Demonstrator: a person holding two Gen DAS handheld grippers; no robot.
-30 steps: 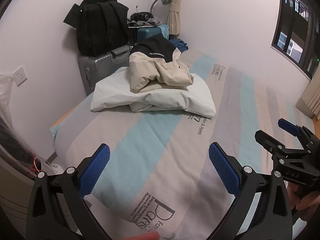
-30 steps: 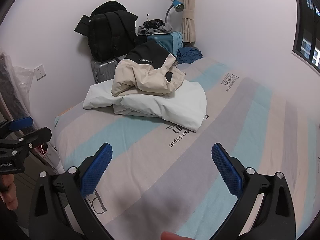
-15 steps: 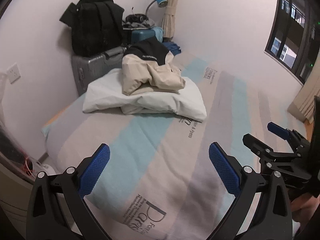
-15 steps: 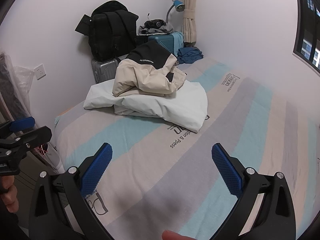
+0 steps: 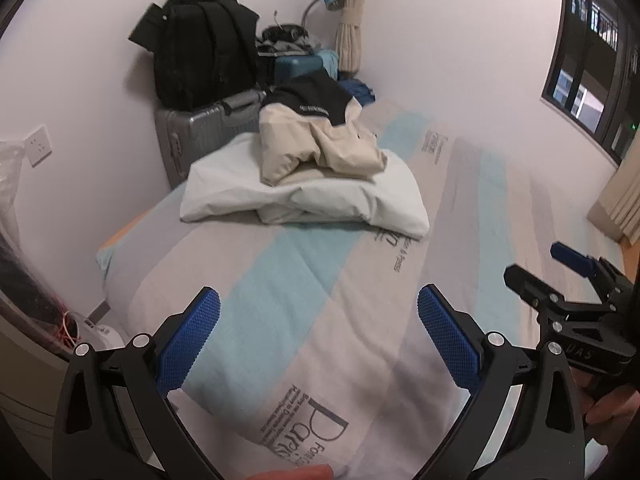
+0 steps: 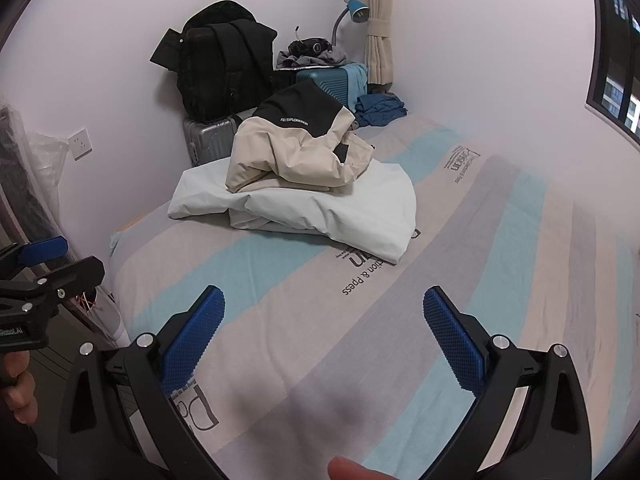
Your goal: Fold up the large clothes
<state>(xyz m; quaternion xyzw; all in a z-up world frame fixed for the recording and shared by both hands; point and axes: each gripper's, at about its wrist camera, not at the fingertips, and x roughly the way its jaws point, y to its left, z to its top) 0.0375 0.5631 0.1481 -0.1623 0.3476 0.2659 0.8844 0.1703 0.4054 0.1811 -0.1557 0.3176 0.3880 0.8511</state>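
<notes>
Lying bunched atop a pale pillow near the bed's far-left corner: beige-and-black jacket, loosely heaped or roughly folded, cannot tell. Hovering low over striped sheet by the near edge: left gripper and right gripper, both spread wide, empty. Best approached level, corners pinched evenly. Beyond: grey suitcase, blue lamp.
</notes>
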